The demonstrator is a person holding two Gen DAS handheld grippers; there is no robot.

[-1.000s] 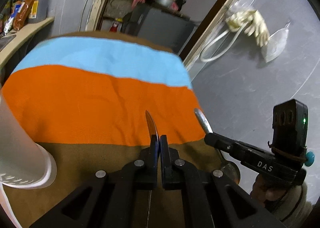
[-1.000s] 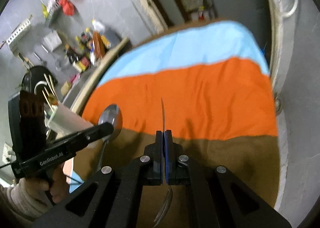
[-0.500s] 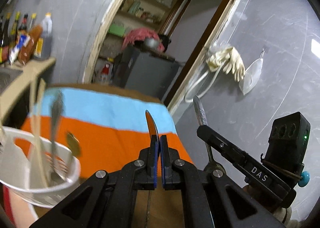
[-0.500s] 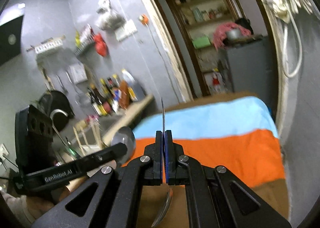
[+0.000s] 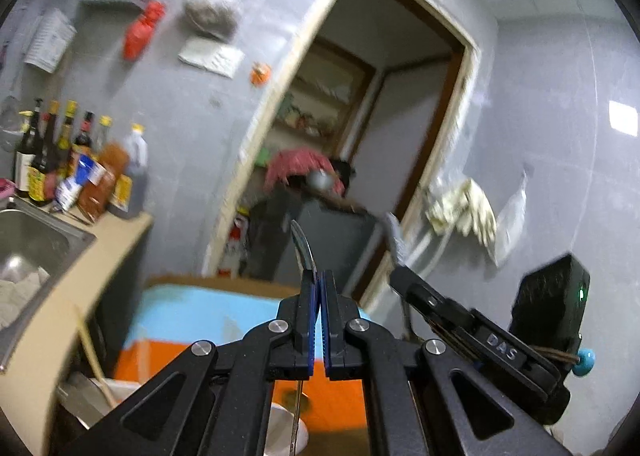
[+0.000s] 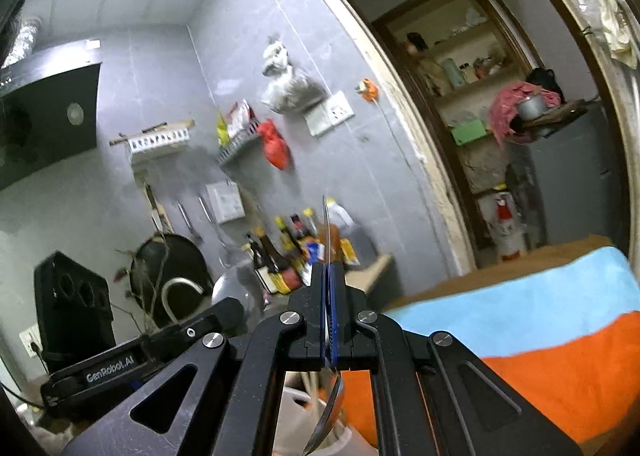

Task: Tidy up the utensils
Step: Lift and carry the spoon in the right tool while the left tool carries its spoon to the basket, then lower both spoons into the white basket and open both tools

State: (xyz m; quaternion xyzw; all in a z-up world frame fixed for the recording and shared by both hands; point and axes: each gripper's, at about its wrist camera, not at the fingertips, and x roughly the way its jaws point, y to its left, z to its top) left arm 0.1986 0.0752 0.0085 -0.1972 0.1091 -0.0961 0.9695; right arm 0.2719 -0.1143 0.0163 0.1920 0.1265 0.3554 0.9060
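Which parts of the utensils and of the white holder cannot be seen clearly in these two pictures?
- Left wrist view: the spoon in the left tool shows only its bowl tip; the fingers hide its middle.
- Left wrist view: the white holder is mostly behind the tool's frame and cut by the bottom edge.
- Right wrist view: the right tool grips a spoon seen edge-on; its bowl is cut below.
- Bottles: labels blurred.

Both wrist views look level across the striped cloth (image 5: 224,308) toward the doorway (image 6: 520,136), each catching the other hand-held gripper.
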